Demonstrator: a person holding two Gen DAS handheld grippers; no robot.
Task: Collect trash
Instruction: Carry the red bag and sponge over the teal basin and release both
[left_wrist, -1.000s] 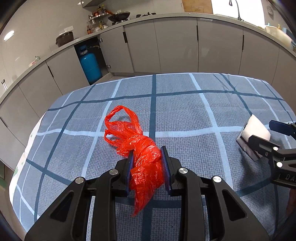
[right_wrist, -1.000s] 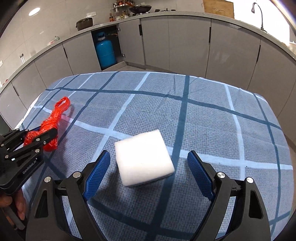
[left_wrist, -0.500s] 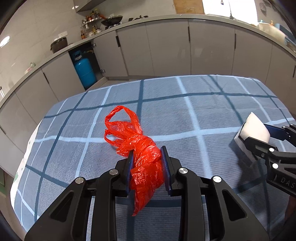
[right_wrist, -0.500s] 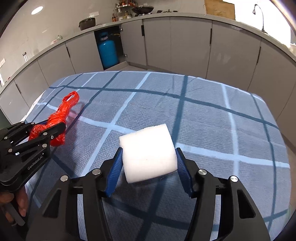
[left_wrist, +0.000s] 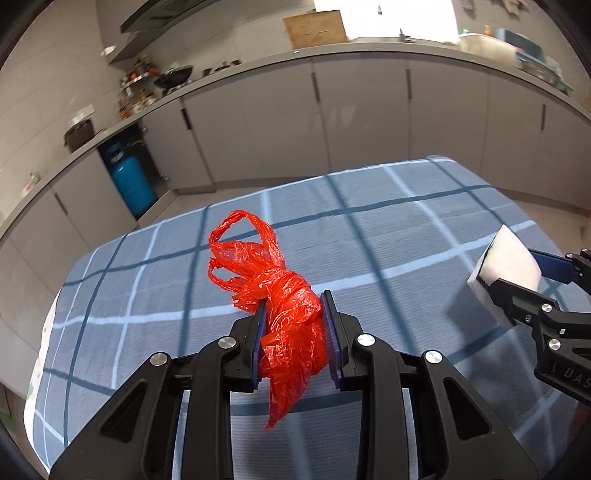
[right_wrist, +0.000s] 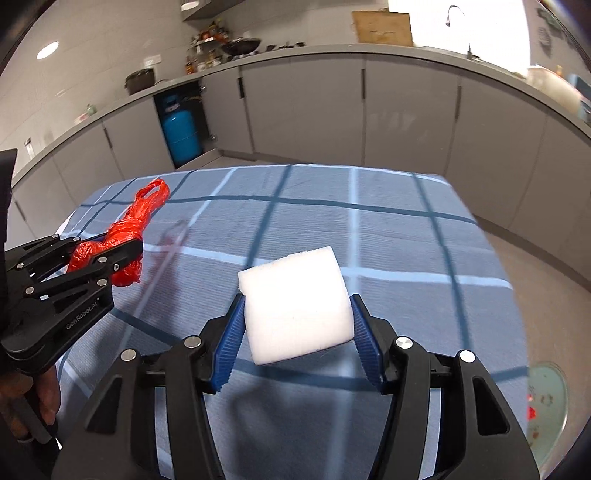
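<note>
— Left gripper (left_wrist: 293, 326)?
— Nearly closed, pinching a crumpled red plastic bag (left_wrist: 280, 310) above the blue checked tablecloth (left_wrist: 369, 236); handles sticking up, tail dangling below.
— Right gripper (right_wrist: 297, 332)?
— Half-spread, clamped on a white foam block (right_wrist: 295, 302), lifted off the cloth.
— Around?
— Grey cabinets (right_wrist: 406, 110) behind, blue gas cylinder (right_wrist: 181, 134) in an open bay. Nothing between.

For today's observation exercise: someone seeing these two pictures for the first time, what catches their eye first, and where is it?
The crumpled red plastic bag, pinched in the left gripper above the blue checked tablecloth. Next, the white foam block clamped in the right gripper, to the bag's right.
</note>
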